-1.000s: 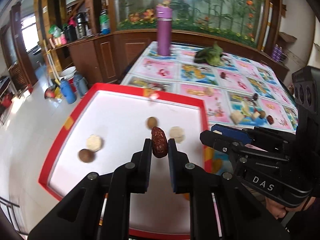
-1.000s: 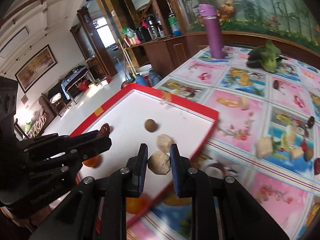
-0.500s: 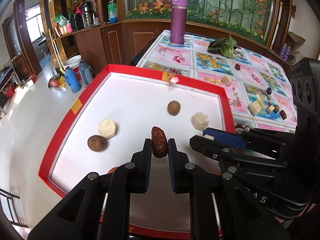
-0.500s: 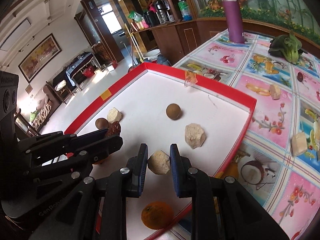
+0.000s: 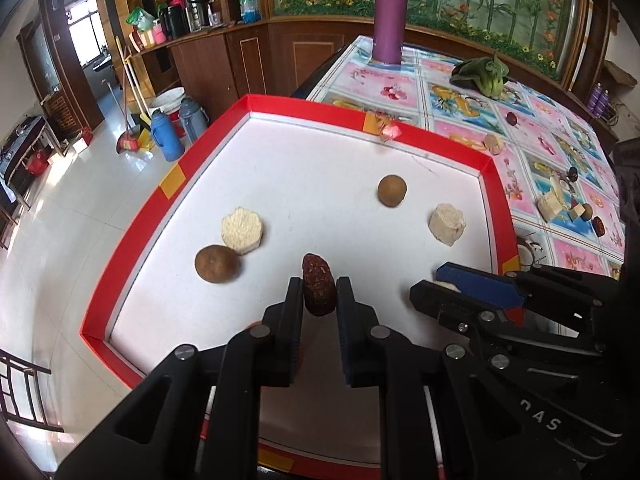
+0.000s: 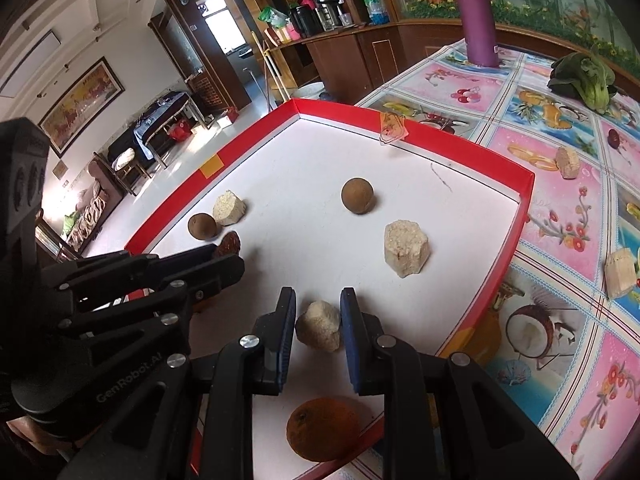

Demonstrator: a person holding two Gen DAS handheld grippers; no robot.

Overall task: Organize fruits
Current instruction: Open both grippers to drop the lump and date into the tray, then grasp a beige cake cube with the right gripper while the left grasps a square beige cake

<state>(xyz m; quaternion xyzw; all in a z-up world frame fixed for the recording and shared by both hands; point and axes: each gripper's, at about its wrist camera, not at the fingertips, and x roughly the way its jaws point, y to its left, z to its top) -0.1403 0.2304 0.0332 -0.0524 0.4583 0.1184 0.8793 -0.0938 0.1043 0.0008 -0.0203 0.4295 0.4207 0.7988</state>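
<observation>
While both grippers hang over the red-rimmed white tray (image 5: 132,232), each one is clamped on a piece of fruit. The left gripper (image 5: 319,292) pinches a dark red date (image 5: 318,290) between its fingers, above the tray's near half. The right gripper (image 6: 318,322) squeezes a pale chunk (image 6: 320,325) near the tray's right edge.

On the tray floor, a brown ball (image 5: 217,263) touches a pale cut piece (image 5: 242,230) by the left edge. Another brown ball (image 5: 392,190) and a second pale piece (image 5: 447,224) sit towards the far right corner, apart from each other. An orange (image 6: 323,429) rests at the near edge, under the right gripper. More bits lie scattered on the patterned tablecloth (image 5: 460,100) beyond the tray's right edge, alongside a green vegetable (image 5: 482,76) and a purple flask (image 5: 387,26).
</observation>
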